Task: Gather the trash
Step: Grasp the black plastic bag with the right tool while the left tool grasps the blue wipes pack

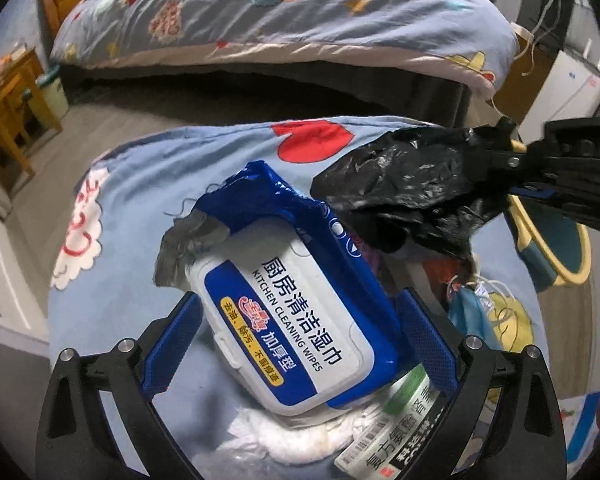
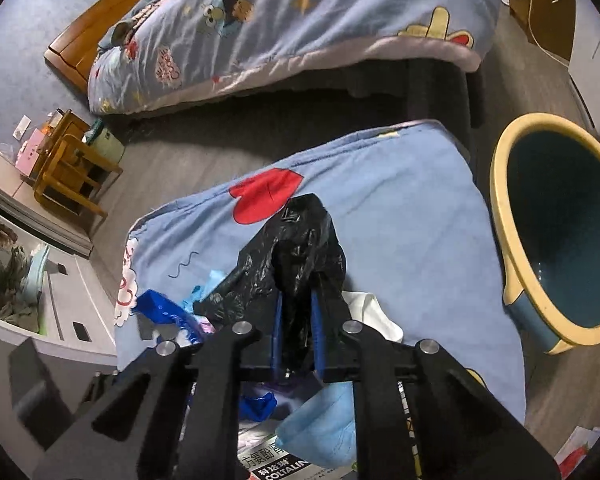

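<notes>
A blue and white kitchen wipes pack [image 1: 284, 320] lies between the fingers of my left gripper [image 1: 296, 344], which are closed against its sides over a blue cartoon blanket [image 1: 160, 200]. My right gripper [image 2: 296, 320] is shut on a black plastic bag [image 2: 296, 248], also seen in the left wrist view [image 1: 404, 192] with the right gripper [image 1: 500, 156] at the upper right. Under the pack lie a white tissue [image 1: 300, 436] and a medicine box [image 1: 396, 428]. A blue face mask [image 2: 320, 432] lies below the right gripper.
A round blue tub with a yellow rim [image 2: 560, 232] stands right of the blanket. A bed with a matching cartoon quilt [image 2: 300, 28] lies beyond. A wooden stool [image 2: 68, 176] and a grey cabinet [image 2: 60, 320] stand at the left.
</notes>
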